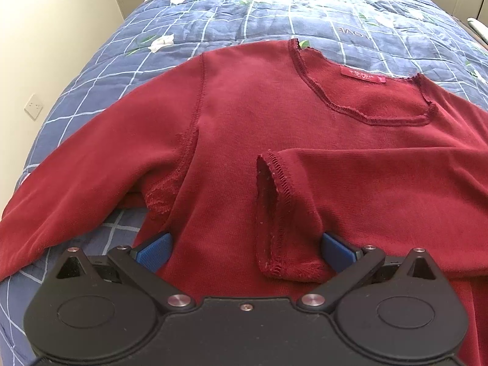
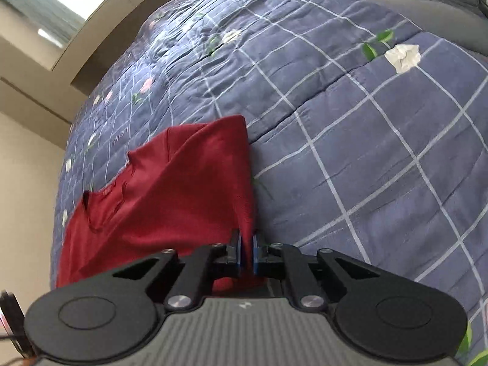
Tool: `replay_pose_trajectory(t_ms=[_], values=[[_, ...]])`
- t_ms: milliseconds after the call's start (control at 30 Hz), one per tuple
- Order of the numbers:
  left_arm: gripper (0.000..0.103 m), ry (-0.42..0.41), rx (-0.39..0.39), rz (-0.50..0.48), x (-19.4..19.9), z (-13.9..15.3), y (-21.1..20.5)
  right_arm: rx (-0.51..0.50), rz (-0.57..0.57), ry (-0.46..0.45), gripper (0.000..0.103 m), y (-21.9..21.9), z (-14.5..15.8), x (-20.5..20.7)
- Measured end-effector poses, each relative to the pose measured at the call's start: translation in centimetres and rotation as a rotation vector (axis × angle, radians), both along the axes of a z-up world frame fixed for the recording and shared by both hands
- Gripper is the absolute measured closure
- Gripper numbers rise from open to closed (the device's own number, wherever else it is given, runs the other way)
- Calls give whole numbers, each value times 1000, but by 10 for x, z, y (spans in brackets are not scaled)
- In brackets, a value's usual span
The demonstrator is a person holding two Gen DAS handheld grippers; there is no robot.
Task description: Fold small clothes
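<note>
Spread over the bed is a navy quilt (image 1: 231, 21) with a white grid and scattered flower prints, cream walls rising past its edges and a pale wall socket (image 1: 33, 105) off to the left of the left jaws. On the quilt lies a dark red long-sleeved top (image 1: 250, 116), front up, its neckline (image 1: 366, 113) and sewn-in label (image 1: 364, 75) ahead of the left jaws and to their right. One sleeve is folded across the chest, and its hemmed cuff (image 1: 271, 213) lies between the left jaws, nearer the right-hand one. The other sleeve stretches flat away beyond the left-hand jaw. The left gripper (image 1: 245, 251) hangs over the body of the top with its blue pads (image 1: 154, 251) spread wide; they press on nothing.

Seen from the right wrist, the right gripper (image 2: 247, 254) has its jaws nearly together, pinching a fold of the red fabric between them. From that pinch the top (image 2: 158, 201) rises ahead and spreads to the left of the jaws, its side pulled up into a peaked ridge. Bare quilt (image 2: 366, 152) fills everything right of the jaws.
</note>
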State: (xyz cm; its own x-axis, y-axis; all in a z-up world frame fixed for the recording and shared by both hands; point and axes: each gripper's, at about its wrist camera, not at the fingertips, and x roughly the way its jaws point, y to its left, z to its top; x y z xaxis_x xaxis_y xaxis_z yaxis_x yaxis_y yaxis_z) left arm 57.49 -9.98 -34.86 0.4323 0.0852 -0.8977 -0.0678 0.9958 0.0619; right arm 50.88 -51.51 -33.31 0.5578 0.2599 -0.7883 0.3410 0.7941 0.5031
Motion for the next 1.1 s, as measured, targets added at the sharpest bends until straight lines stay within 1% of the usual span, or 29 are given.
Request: replay_pose_trajectory(t_ms=[33, 67, 100, 133, 167, 267, 300, 333, 367, 400, 433, 467, 533, 567, 600, 633, 667, 733, 767, 800, 833, 867, 900, 967, 1000, 1067, 1100], values=[[0, 0, 0, 0, 0, 0, 0, -20, 5, -6, 86, 1, 4, 2], [0, 0, 0, -2, 0, 0, 0, -53, 16, -16, 68, 3, 9, 3], [0, -1, -1, -2, 0, 0, 0, -87, 27, -22, 48, 4, 14, 6], [0, -2, -2, -5, -1, 0, 0, -108, 44, -36, 42, 5, 17, 10], [0, -3, -5, -6, -1, 0, 0, -118, 58, -56, 40, 6, 19, 16], [0, -3, -10, -1, -1, 0, 1, -128, 62, -99, 40, 3, 21, 41], [0, -4, -8, 2, -1, -1, 1, -116, 57, -107, 40, 2, 18, 51], [0, -6, -5, 4, -1, 0, 0, -90, 51, -88, 43, 1, 11, 64], [0, -8, -2, 5, -1, -1, -1, -69, 42, -70, 67, -1, 6, 73], [0, -12, 1, 6, -2, -1, -1, -62, 37, -66, 86, -1, 4, 80], [0, -15, 4, 7, -3, -1, -2, -82, 43, -76, 86, 1, 5, 83], [0, -18, 5, 7, -3, -1, -2, -121, 60, -104, 90, 6, 10, 83], [0, -17, 4, 5, -4, 0, -1, -281, 130, -197, 91, 24, 32, 77], [0, -14, 1, 4, -3, 0, -1, -360, 169, -223, 91, 35, 39, 74], [0, -10, -4, 2, -3, 0, 0, -406, 195, -232, 91, 42, 42, 73], [0, -7, -9, 1, -2, 0, 1, -445, 220, -223, 91, 49, 41, 73], [0, -5, -12, -1, -1, 0, 2, -462, 233, -201, 91, 51, 37, 75], [0, -6, -12, -4, -1, -1, 2, -468, 235, -135, 89, 48, 22, 79], [0, -8, -11, -4, -2, -1, 2, -463, 219, -110, 78, 46, 17, 79], [0, -9, -11, -2, -2, -1, 2, -463, 194, -104, 63, 44, 18, 75], [0, -10, -11, -1, -3, -1, 1, -464, 163, -118, 56, 44, 22, 67], [0, -6, -10, 0, -3, 0, 1, -456, 143, -132, 40, 43, 26, 58], [0, 2, -9, 1, -3, 2, 2, -441, 131, -138, 27, 44, 29, 49], [0, 13, -10, 10, -4, 7, 3, -409, 129, -135, 16, 47, 32, 27], [0, 7, -13, 13, -7, 9, 5, -415, 144, -122, 14, 52, 31, 19], [0, -11, -25, 22, -14, 13, 9, -490, 165, -76, 12, 61, 26, 1], [0, -21, -34, 31, -18, 15, 12, -553, 163, -35, 11, 65, 19, -7]])
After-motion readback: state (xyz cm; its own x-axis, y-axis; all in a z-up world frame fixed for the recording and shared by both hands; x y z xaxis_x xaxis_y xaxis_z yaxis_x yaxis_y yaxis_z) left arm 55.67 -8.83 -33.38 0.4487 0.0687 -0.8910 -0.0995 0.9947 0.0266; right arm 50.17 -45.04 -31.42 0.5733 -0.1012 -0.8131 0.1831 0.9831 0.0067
